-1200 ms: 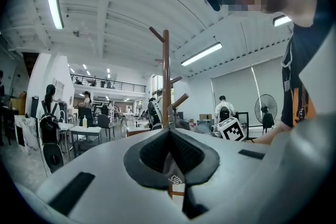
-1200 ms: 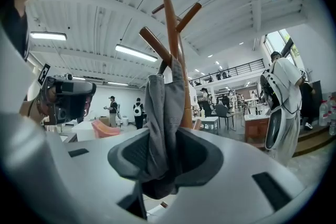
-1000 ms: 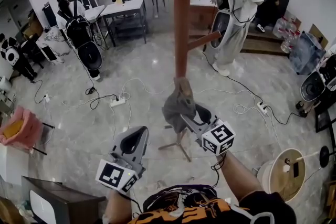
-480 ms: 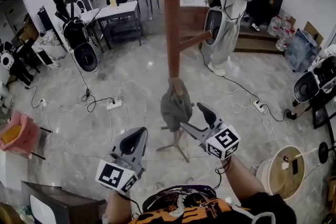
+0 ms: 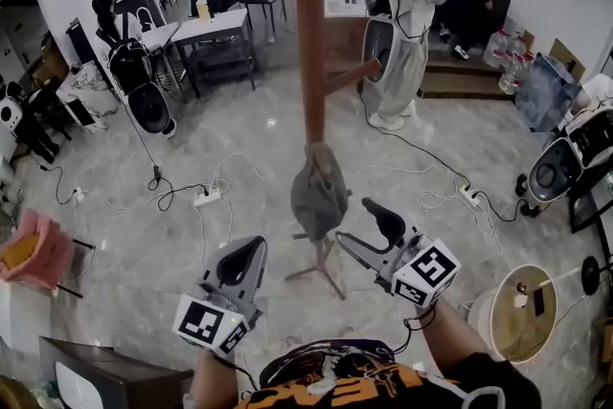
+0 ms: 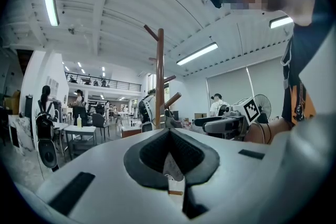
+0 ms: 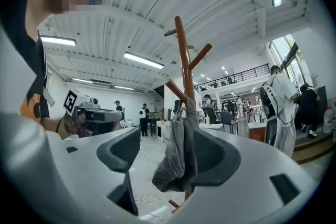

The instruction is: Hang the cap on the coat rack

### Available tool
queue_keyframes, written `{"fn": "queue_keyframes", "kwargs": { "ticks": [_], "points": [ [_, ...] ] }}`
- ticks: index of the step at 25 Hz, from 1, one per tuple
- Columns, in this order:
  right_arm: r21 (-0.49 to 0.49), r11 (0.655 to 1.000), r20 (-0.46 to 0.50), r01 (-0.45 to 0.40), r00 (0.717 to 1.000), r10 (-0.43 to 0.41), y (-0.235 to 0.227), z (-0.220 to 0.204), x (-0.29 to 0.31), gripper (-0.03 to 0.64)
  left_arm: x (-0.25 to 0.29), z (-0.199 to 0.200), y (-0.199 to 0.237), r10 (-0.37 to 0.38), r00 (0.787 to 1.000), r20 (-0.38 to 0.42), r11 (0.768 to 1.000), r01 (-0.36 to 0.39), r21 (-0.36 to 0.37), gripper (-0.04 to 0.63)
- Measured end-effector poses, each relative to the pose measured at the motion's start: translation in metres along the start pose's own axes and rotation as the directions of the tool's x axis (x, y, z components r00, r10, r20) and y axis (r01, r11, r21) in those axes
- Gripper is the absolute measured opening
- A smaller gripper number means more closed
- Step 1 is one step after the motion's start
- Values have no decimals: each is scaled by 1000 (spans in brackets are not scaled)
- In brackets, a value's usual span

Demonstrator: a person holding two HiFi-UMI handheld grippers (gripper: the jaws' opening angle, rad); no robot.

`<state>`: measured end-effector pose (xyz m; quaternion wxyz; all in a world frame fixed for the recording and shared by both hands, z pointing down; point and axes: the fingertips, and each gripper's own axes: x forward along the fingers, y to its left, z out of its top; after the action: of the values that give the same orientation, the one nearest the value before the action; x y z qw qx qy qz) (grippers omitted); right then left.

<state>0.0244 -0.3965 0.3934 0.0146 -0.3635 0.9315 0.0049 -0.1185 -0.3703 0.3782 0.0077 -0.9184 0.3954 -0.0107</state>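
Observation:
A grey cap (image 5: 318, 192) hangs limp from a low peg of the brown wooden coat rack (image 5: 308, 34), just in front of me. My right gripper (image 5: 362, 227) sits a little below and to the right of the cap, apart from it. Its jaws are closing from wide, with nothing between them. In the right gripper view the cap (image 7: 178, 160) dangles beyond the right gripper (image 7: 168, 157), against the rack pole (image 7: 184, 55). My left gripper (image 5: 239, 268) stays low at the left, shut and empty. The left gripper (image 6: 170, 165) faces the coat rack (image 6: 159, 76) from a distance.
A person in white with a backpack (image 5: 412, 5) stands behind the rack. Cables and a power strip (image 5: 209, 196) lie on the marble floor. A round wooden stool (image 5: 522, 316) is at the right, a pink bin (image 5: 34, 249) at the left, and desks (image 5: 215, 19) stand at the back.
My right gripper let go of the cap, opened, and drew back down and to the right. The cap stays hanging on the peg. The left gripper barely moved.

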Motion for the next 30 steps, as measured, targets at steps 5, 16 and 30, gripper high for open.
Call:
{"fn": "queue_keyframes", "kwargs": {
  "ticks": [5,16,30],
  "points": [
    [31,998,19,-47,999,46,18,13,-10,251,-4,-1,4,-5,1000,-1,1000,5,-4,23],
    [26,1000,29,2,1000,-3,29,30,-36,15,4,-3,-17,-71,998,-1,997,71,-18,23],
    [31,999,16,17,1000,-18,41,33,-51,14,-7,-3,-22,-88,996,2,996,88,-21,23]
  ]
}}
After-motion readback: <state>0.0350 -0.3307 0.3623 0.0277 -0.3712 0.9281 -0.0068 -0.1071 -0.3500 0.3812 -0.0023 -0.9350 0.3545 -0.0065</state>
